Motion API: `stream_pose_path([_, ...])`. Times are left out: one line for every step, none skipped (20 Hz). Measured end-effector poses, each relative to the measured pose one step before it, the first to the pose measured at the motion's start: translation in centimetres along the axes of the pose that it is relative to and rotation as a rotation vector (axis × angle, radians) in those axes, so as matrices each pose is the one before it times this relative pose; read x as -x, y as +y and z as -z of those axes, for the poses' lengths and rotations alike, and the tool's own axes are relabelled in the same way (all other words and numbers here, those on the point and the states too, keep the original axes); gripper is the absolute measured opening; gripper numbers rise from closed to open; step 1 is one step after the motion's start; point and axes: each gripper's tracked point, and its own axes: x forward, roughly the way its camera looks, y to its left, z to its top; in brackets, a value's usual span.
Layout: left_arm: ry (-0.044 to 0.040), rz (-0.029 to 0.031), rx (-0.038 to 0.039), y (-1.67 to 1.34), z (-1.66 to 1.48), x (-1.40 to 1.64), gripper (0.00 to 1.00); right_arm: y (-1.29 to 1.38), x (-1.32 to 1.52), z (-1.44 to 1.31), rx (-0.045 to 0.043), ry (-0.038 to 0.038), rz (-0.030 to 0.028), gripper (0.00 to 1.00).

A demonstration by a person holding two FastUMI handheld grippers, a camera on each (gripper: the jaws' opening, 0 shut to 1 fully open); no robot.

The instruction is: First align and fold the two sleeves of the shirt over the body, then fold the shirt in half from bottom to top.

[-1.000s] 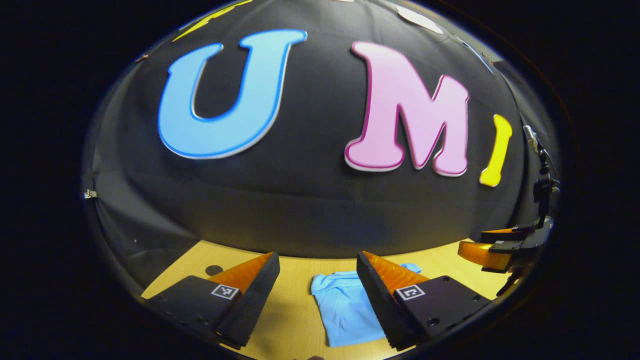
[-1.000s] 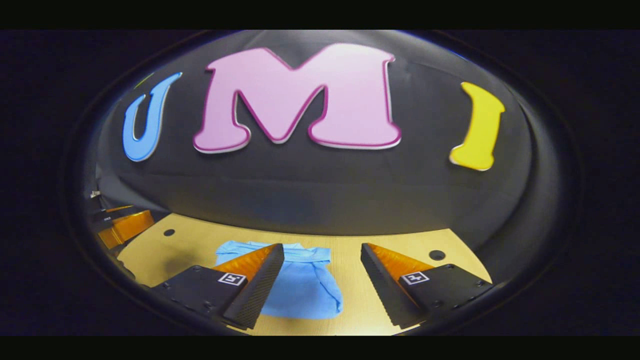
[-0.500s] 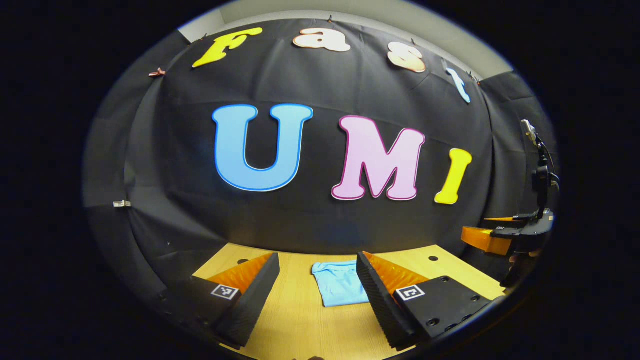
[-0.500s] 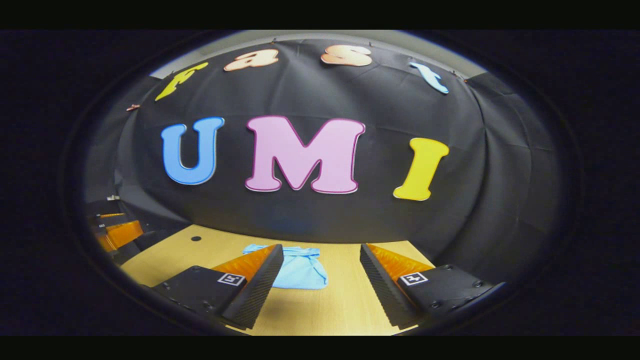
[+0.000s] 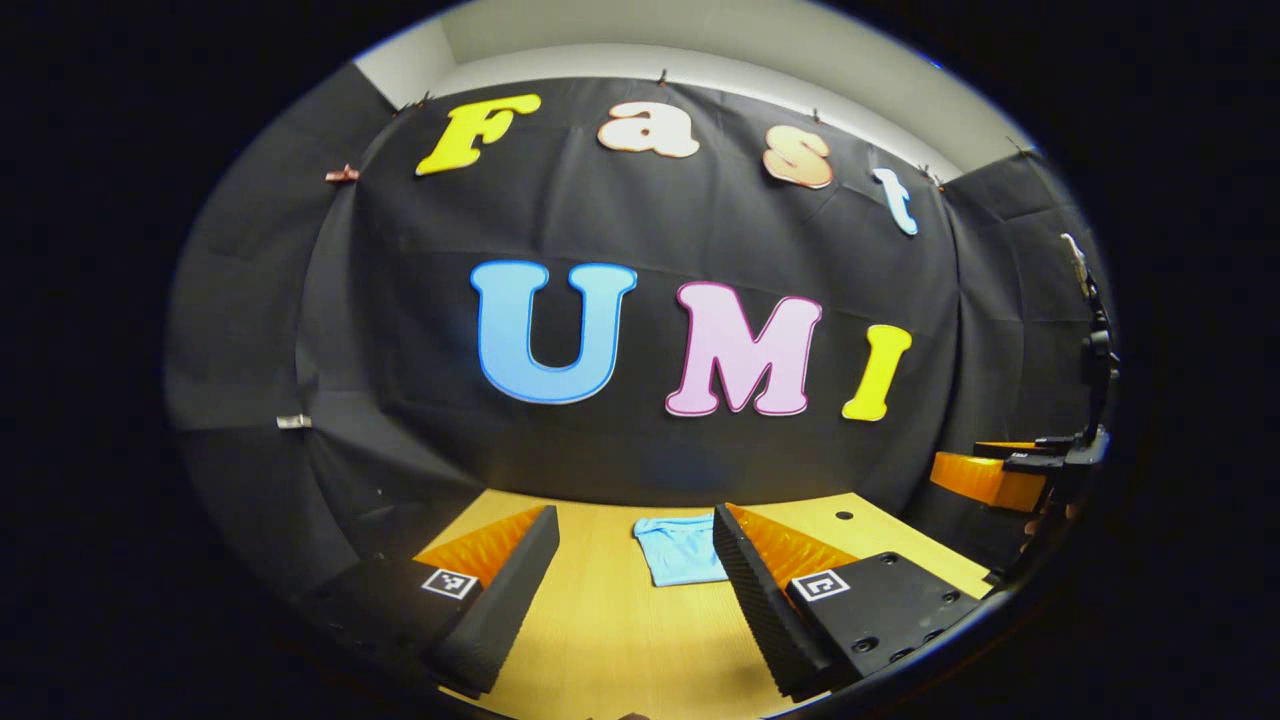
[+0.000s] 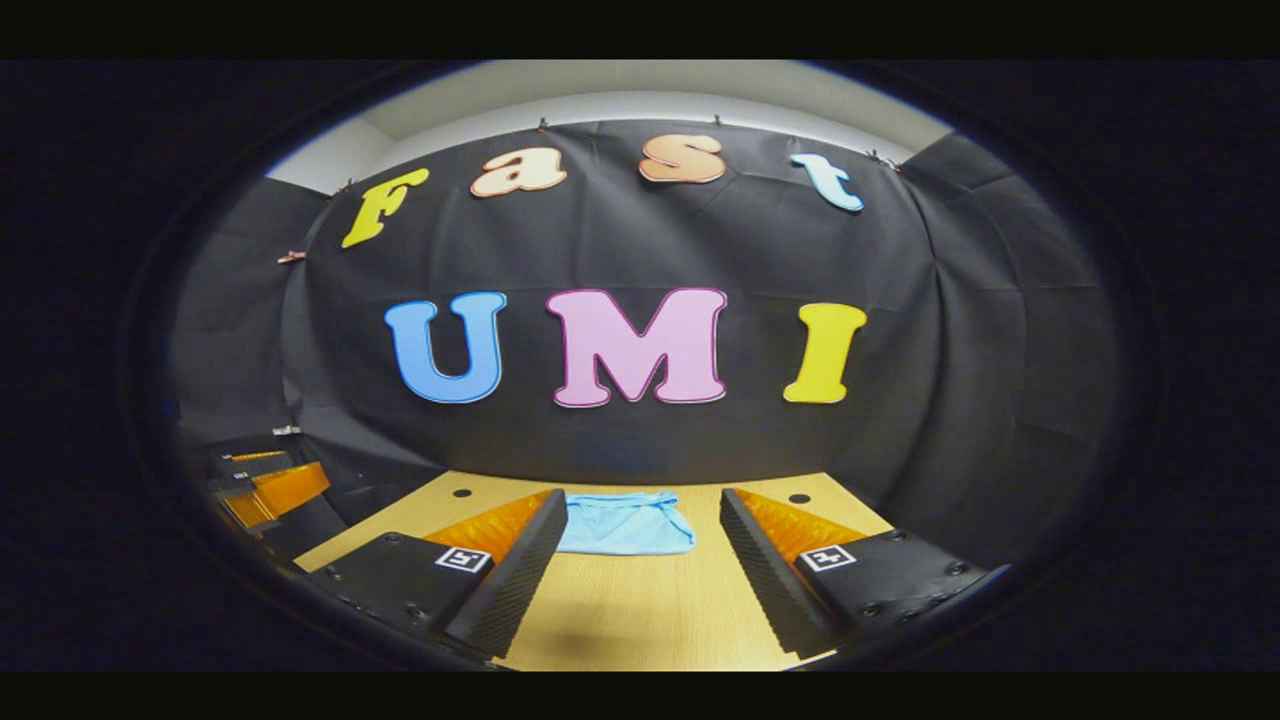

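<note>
The light blue shirt [image 5: 680, 548] lies folded into a small bundle near the far edge of the wooden table [image 5: 620, 640]. In the right gripper view the shirt [image 6: 625, 523] rests flat, well ahead of the fingers. My left gripper [image 5: 630, 565] is open with nothing between its fingers, held back from the shirt above the table. My right gripper [image 6: 640, 545] is open too and holds nothing. The right gripper [image 5: 985, 475] also shows at the right edge of the left gripper view, and the left gripper [image 6: 265, 485] at the left edge of the right gripper view.
The black cloth wall [image 6: 640, 430] rises just behind the table's far edge. Small dark holes [image 6: 799, 497] mark the tabletop near its back corners. A stand with a clamp [image 5: 1090, 350] is at the far right in the left gripper view.
Both grippers have drawn back and away from the shirt, which now looks smaller and farther off. More of the wall and the ceiling edge has come into sight. Both stay open.
</note>
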Motion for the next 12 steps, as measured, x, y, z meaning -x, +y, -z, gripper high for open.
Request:
stream_pose_path([-0.00947, 0.01519, -0.01326, -0.546, -0.523, 0.899, 0.98, 0.157, 0.954, 0.023, -0.00684, -0.00014, 0.0007, 0.96])
stream_pose_path([-0.0076, 0.01974, -0.00555, -0.826, -0.494, 0.713, 0.98, 0.283, 0.771, 0.093, -0.00376, 0.00399, -0.00145, 0.95])
stream_pose_path([-0.00375, 0.02009, -0.00253, -0.799, -0.358, 0.704, 0.98, 0.178, 0.705, 0.125, 0.00059, 0.00811, 0.00247, 0.95])
stream_pose_path([-0.00626, 0.01391, -0.00665, -0.625, -0.285, 0.467, 0.98, 0.131, 0.635, 0.168, 0.00472, 0.00642, -0.00092, 0.95])
stream_pose_path([-0.00364, 0.01289, -0.00435, -0.106, -0.33, 0.28, 0.98, 0.152, 0.516, 0.013, 0.00276, 0.00001, 0.00141, 0.95])
stream_pose_path([-0.00214, 0.00947, -0.00241, -0.015, 0.028, 0.002, 0.98, 0.208, 0.319, -0.272, -0.00275, -0.00671, -0.00297, 0.95])
stream_pose_path([0.0019, 0.00933, 0.00303, -0.172, 0.01, 0.004, 0.98, 0.389, 0.127, -0.194, -0.00622, -0.005, -0.00705, 0.95])
stream_pose_path([0.00581, 0.01009, 0.00537, -0.629, 0.212, 0.243, 0.98, 0.303, 0.108, -0.017, -0.00383, -0.00448, -0.00588, 0.95])
stream_pose_path([0.006, 0.00692, 0.00496, -0.589, 0.238, 0.116, 0.98, 0.201, 0.006, -0.19, 0.00459, -0.00521, -0.00301, 0.95])
stream_pose_path([0.00379, 0.00519, 0.00434, -0.405, 0.224, -0.218, 0.98, 0.054, 0.059, -0.077, 0.00702, -0.00493, -0.00158, 0.95])
stream_pose_path([0.00281, 0.00498, 0.00376, 0.009, 0.068, -0.169, 0.98, 0.103, 0.004, -0.142, 0.00507, -0.00635, 0.00009, 0.95])
stream_pose_path([0.00452, 0.00374, 0.00624, -0.025, 0.218, -0.132, 0.98, 0.12, -0.138, 0.093, 0.00121, -0.0017, -0.005, 0.96])
